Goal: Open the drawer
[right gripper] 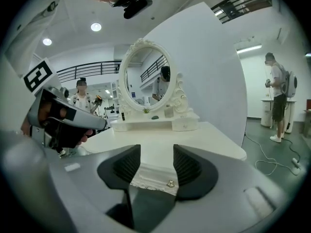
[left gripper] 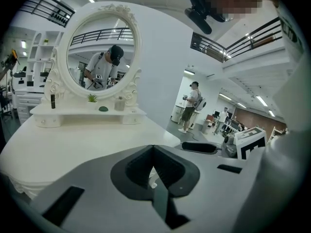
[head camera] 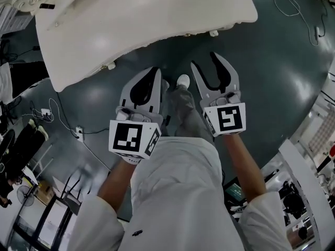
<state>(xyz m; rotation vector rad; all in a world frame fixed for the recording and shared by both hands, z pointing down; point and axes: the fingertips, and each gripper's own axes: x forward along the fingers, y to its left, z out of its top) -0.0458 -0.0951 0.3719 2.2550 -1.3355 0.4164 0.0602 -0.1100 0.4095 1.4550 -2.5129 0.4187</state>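
A white dressing table (head camera: 131, 20) with an oval mirror (left gripper: 101, 52) stands in front of me. In the right gripper view, the drawer front (right gripper: 150, 178) with lacy trim and a small metal knob (right gripper: 170, 183) shows under the table's edge. It lies in the gap between the jaws, a short way ahead. My right gripper (head camera: 205, 61) is open and holds nothing. My left gripper (head camera: 156, 71) hangs beside it to the left, below the table's edge, its jaws shut together and empty. In its own view the left gripper (left gripper: 153, 148) points over the tabletop (left gripper: 73, 144).
The wearer's legs and white shoes (head camera: 183, 80) are on the dark floor between the grippers. Cables (head camera: 293, 4) and a power strip (head camera: 78, 133) lie on the floor. A person (right gripper: 278, 98) stands to the right, behind a white wall panel (right gripper: 214, 72). Shelves and equipment line the room's sides.
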